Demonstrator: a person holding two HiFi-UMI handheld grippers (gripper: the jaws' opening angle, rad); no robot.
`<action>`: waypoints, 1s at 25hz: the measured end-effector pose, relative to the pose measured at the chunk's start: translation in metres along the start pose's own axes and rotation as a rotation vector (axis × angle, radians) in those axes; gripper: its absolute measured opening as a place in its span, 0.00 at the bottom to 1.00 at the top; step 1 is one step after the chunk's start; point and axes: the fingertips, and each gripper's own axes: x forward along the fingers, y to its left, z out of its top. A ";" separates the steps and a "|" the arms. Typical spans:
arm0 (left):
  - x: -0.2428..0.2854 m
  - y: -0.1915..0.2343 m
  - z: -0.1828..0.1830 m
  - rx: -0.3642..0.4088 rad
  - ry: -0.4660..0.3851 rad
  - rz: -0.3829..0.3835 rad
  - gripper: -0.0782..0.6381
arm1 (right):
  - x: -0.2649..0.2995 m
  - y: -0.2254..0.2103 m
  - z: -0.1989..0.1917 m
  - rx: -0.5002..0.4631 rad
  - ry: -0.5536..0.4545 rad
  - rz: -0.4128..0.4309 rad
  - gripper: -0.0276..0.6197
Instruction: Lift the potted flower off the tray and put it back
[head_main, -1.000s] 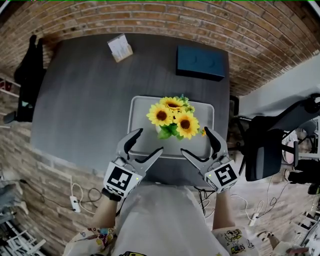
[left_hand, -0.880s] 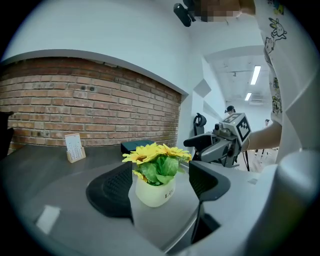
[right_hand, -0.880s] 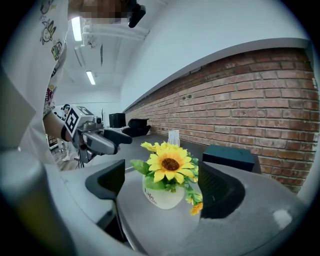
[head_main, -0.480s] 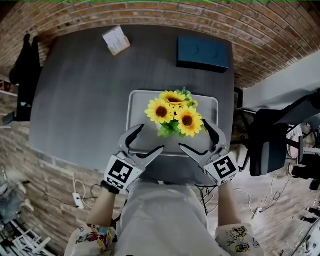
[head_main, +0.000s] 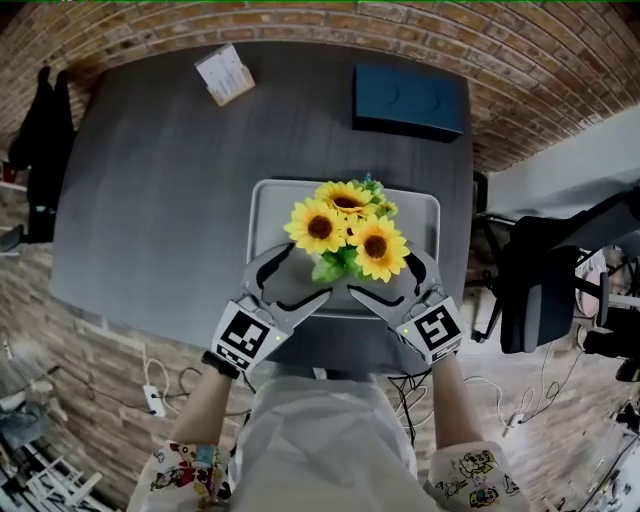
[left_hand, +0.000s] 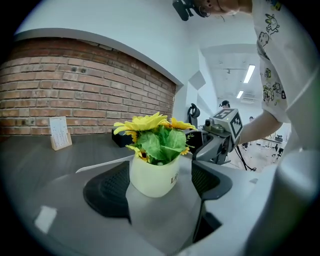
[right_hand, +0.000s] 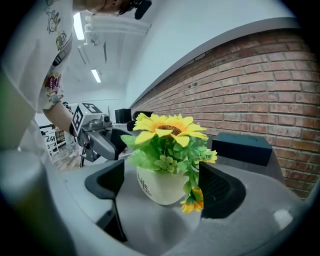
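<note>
- Head view: the potted flower stands on the tray on the table. The left gripper and right gripper flank it from the near side. If the two close unevenly, it could tip.
- Left gripper view: its jaws are opening, with the pot between them and untouched. Pads closing low on the rounded wall might let it slide out.
- Right gripper view: its jaws stand apart around the pot, clear of it. A drooping bloom hangs beside one pad and could be pinched or torn.
</note>
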 end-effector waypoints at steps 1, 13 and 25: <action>0.003 0.001 -0.002 0.000 -0.002 -0.003 0.66 | 0.002 -0.002 -0.001 -0.001 -0.004 0.003 0.75; 0.024 0.010 -0.018 0.036 0.010 -0.045 0.66 | 0.015 -0.011 -0.011 0.029 -0.061 0.085 0.75; 0.037 0.019 -0.013 0.042 -0.009 -0.093 0.66 | 0.027 -0.017 -0.007 0.066 -0.112 0.179 0.70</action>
